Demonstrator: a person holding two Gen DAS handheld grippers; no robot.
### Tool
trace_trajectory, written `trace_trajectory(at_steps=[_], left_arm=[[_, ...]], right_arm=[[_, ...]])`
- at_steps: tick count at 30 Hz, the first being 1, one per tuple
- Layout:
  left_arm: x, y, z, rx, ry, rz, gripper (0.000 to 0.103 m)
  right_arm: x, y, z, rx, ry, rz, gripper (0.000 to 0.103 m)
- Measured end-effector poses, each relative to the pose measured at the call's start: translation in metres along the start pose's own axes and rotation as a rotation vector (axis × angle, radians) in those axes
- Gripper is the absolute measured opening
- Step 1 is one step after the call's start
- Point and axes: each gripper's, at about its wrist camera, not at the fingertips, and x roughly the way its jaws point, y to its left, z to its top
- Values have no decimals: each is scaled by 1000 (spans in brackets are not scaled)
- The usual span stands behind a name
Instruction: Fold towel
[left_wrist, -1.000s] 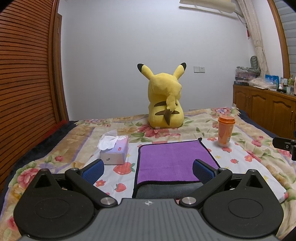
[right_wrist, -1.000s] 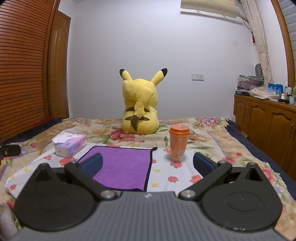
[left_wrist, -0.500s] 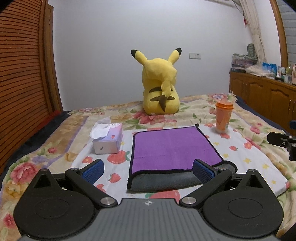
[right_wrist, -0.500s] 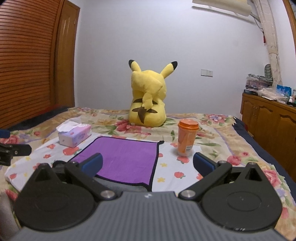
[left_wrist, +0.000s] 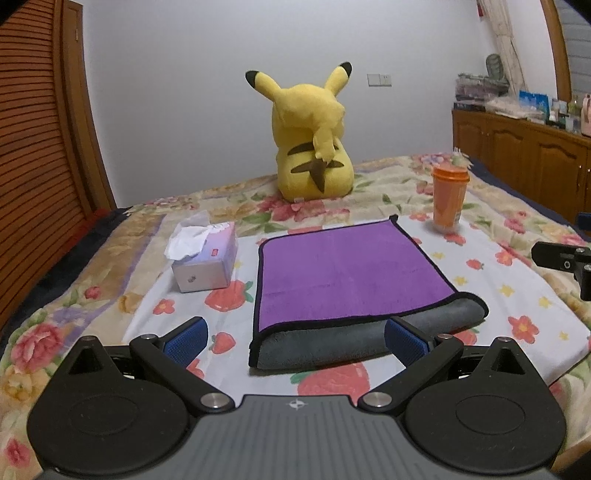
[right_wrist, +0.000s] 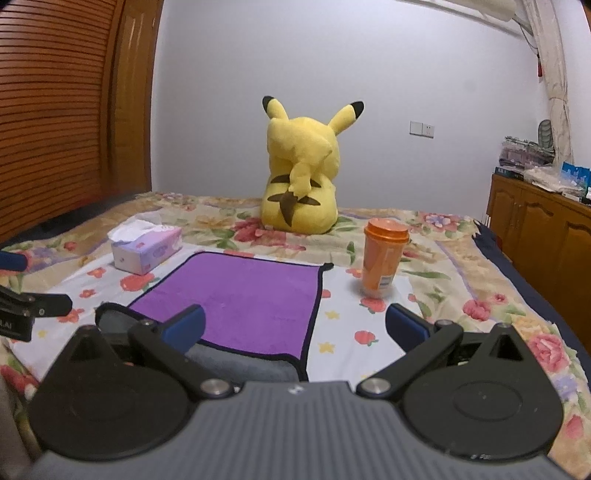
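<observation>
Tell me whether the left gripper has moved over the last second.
Yes. The left gripper has risen and tipped down: against the plush toy, the bed and towel now fill more of its view. Its fingers are open.

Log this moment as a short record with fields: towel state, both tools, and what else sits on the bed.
towel: purple towel with black trim, lying flat on the bed, grey underside showing along its near edge
left tool: open, holding nothing, just short of the towel's near edge
right tool: open, holding nothing, over the towel's near right corner
tissue box: left of the towel, apart from it
orange cup: lidded, upright, right of the towel
Pikachu plush: behind the towel, back to the cameras
bed cover: floral
</observation>
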Motion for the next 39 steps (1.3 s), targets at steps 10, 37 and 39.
trace_trajectory(at_steps=[10,37,39], left_arm=[[22,-2,2,15,42,-30,103],[89,27,7,-52,138,-59,96],[95,32,5,-62,153,-61,94]], right_arm=[[19,-1,-2,7,48,21,103],[87,-4,-4,-3,171,107,103],[92,-4,-4,-4,183,112,103]])
